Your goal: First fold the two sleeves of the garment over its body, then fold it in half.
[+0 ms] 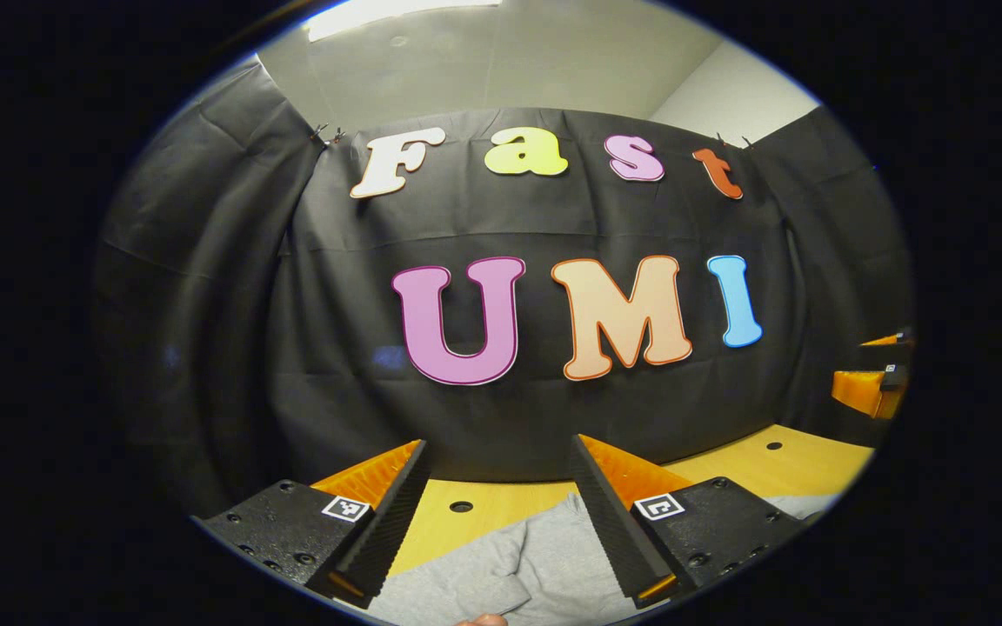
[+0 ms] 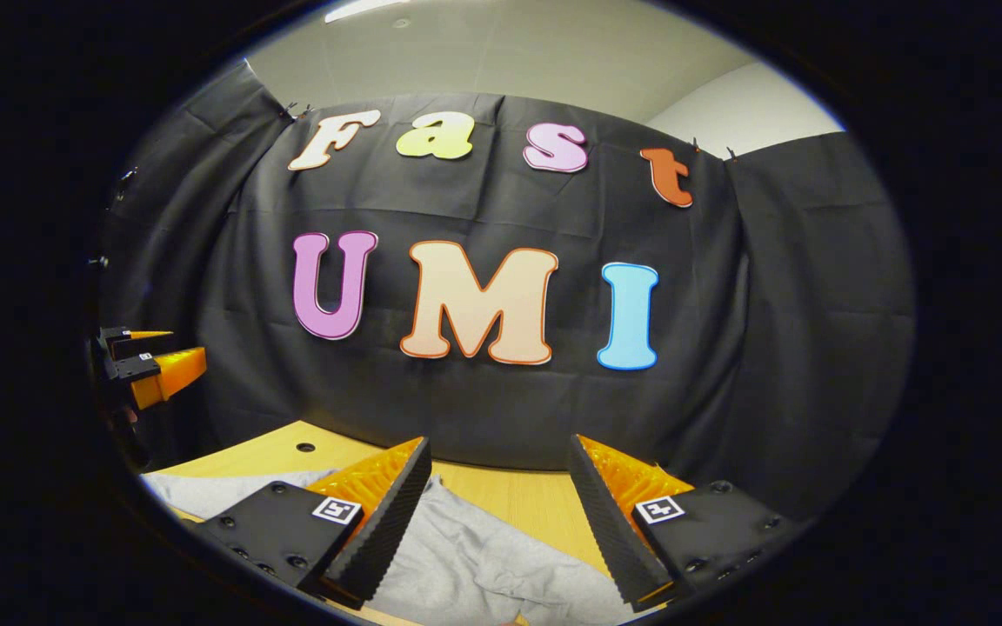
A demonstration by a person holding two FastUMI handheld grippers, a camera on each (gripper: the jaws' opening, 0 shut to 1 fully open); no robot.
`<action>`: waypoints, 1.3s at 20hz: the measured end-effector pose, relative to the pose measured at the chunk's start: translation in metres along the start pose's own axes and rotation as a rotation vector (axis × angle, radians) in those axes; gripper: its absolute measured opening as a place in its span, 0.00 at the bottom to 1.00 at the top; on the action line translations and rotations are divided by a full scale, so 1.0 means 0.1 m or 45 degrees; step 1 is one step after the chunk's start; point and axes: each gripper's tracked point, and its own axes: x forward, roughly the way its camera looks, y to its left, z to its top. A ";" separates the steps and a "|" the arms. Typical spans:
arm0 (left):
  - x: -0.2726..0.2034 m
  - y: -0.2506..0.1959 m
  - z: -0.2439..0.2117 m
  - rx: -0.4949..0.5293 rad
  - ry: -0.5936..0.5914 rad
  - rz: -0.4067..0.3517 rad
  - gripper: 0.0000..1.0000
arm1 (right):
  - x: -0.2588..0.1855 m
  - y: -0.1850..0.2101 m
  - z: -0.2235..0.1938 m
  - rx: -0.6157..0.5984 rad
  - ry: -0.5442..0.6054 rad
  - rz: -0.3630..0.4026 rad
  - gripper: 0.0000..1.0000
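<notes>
We hold both tools up above the wooden table (image 1: 484, 522), level with the black cloth wall, and neither one has anything in it. The left gripper (image 1: 497, 513) stands wide, its two fingers well apart with only air between them, and the right gripper (image 2: 497, 513) is just as wide and just as empty. The grey garment (image 1: 544, 565) lies flat on the table below and ahead of us, rumpled, with soft creases running across it; we cannot tell from here which part is a sleeve and which is the body. That, we judge, is the main risk: coming down blind, we may pinch a fold of the body instead of a sleeve cuff, or catch two layers at once, and then drag the whole garment across the table rather than fold it. The creases could also get pressed into the fold. Since the two grippers sit near each other, they could knock together if we reach for the same side.
</notes>
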 end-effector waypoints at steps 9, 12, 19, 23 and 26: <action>0.06 -0.34 -0.04 0.001 0.004 -0.081 0.94 | -0.14 -1.25 -0.63 0.027 0.215 -0.255 1.00; 0.08 -0.39 -0.05 0.001 0.005 -0.089 0.95 | -0.27 -1.57 -0.81 0.025 0.258 -0.323 0.98; 0.10 -0.46 -0.09 0.001 0.005 -0.090 0.95 | -0.66 -2.03 -1.45 -0.044 0.462 -0.385 1.00; 0.11 -0.51 -0.21 -0.031 0.051 -0.094 0.95 | -0.87 -2.20 -1.92 -0.098 0.612 -0.394 1.00; 0.13 -0.53 -0.22 -0.015 0.050 -0.096 0.93 | -1.07 -2.23 -2.33 -0.040 0.778 -0.384 0.99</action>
